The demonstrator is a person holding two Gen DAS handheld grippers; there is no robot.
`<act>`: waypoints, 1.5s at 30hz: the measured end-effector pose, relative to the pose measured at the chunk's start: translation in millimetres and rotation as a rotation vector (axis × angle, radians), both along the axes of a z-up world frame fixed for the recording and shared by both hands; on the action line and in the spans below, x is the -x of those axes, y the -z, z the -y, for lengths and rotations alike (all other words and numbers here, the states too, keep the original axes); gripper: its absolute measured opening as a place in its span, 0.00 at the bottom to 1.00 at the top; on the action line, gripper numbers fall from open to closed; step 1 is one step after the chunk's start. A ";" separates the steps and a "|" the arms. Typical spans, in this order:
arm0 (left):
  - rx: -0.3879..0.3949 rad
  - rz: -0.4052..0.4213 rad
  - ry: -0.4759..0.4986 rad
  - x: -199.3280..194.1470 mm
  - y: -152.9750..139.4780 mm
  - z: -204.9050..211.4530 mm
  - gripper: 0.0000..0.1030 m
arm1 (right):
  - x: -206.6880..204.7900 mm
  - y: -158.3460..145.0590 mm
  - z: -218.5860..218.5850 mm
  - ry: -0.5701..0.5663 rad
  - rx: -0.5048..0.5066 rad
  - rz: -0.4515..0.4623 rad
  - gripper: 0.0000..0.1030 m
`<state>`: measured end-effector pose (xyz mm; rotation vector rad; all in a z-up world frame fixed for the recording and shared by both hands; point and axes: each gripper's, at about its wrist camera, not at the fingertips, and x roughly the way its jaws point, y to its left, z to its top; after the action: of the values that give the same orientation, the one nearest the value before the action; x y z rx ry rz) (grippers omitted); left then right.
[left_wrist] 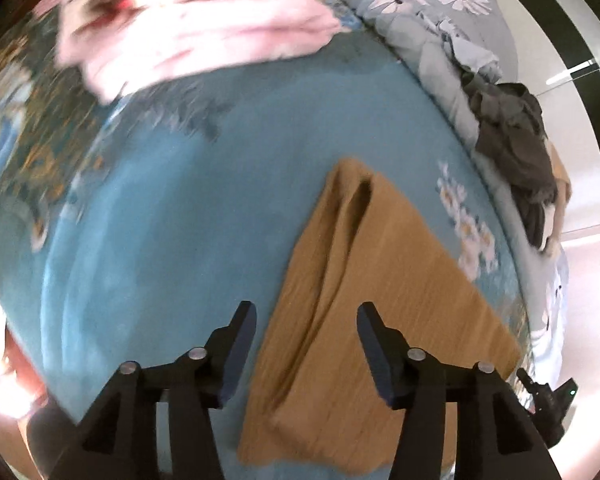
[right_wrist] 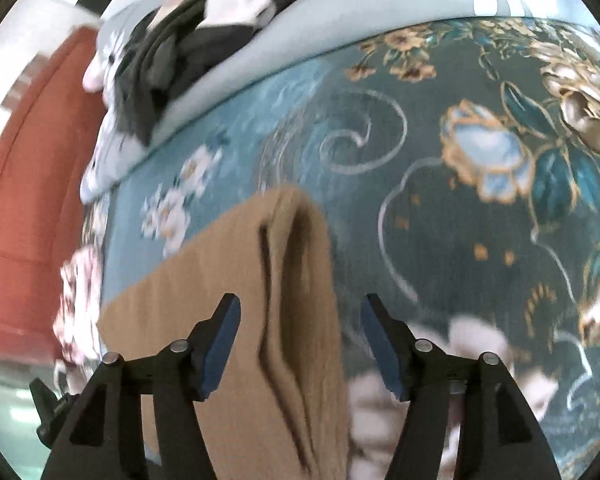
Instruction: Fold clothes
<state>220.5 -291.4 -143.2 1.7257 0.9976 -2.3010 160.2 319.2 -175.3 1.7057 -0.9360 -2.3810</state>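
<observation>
Our left gripper [left_wrist: 306,346] and right gripper [right_wrist: 300,340] both gape, empty, above the folded mustard-tan ribbed cloth [left_wrist: 364,320] (blue floral bedspread [left_wrist: 160,220] beneath).

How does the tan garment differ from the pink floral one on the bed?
The tan garment is plain, while the pink floral garment carries a red flower print. The tan one lies flattened with straight edges and a long crease, just ahead of the open left gripper; the pink one is rumpled and sits farther away. Both rest on the blue floral bedspread.
</observation>
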 end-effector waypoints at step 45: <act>0.057 -0.123 0.112 160.7 -17.6 -20.4 0.16 | 105.1 -18.9 36.7 -0.025 0.208 -0.125 0.21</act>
<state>59.7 -271.1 -125.6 1.6762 0.8662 -2.5062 55.1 282.5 -156.4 1.4689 -1.0910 -2.2535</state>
